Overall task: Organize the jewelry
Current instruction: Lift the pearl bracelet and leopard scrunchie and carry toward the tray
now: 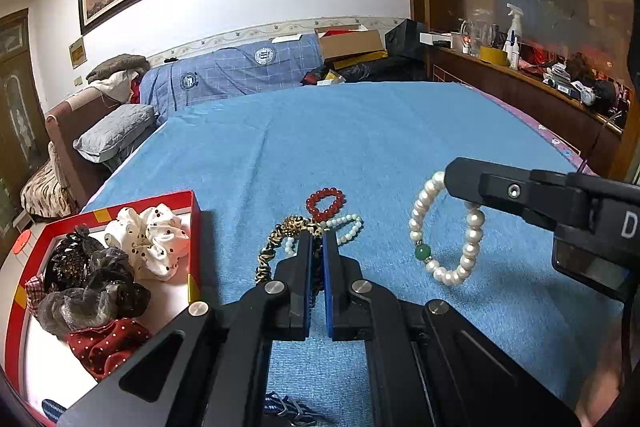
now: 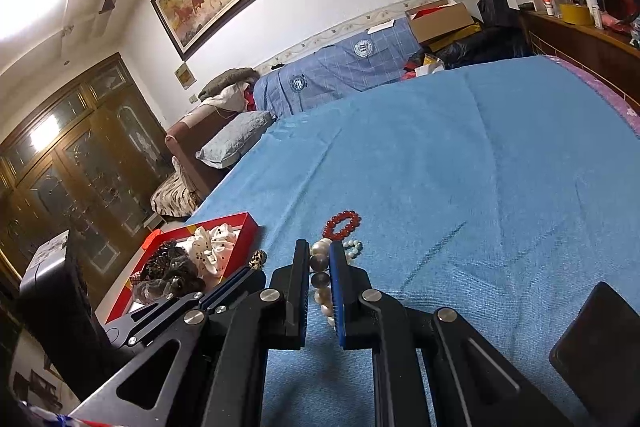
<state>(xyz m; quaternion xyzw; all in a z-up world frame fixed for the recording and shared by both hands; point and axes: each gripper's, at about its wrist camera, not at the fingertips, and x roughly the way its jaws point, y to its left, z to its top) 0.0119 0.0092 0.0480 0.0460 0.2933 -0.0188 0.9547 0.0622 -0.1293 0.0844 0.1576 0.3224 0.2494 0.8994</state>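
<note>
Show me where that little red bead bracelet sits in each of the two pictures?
Left wrist view: the red bead bracelet lies on the blue blanket, centre, just beyond the left tongs.
Right wrist view: it lies at, lower centre, just past the right tongs.
Shared landmark: the red tray of scrunchies, left of it in both.

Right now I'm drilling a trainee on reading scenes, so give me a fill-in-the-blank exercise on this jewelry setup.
1. The right claw holds a pearl bracelet with one ____ bead.
2. The left claw is shut on the ____-print band.
3. The scrunchies lie in a tray with a ____ rim.
4. The red bead bracelet lies on the ____ blanket.

Missing words: green; leopard; red; blue
</note>
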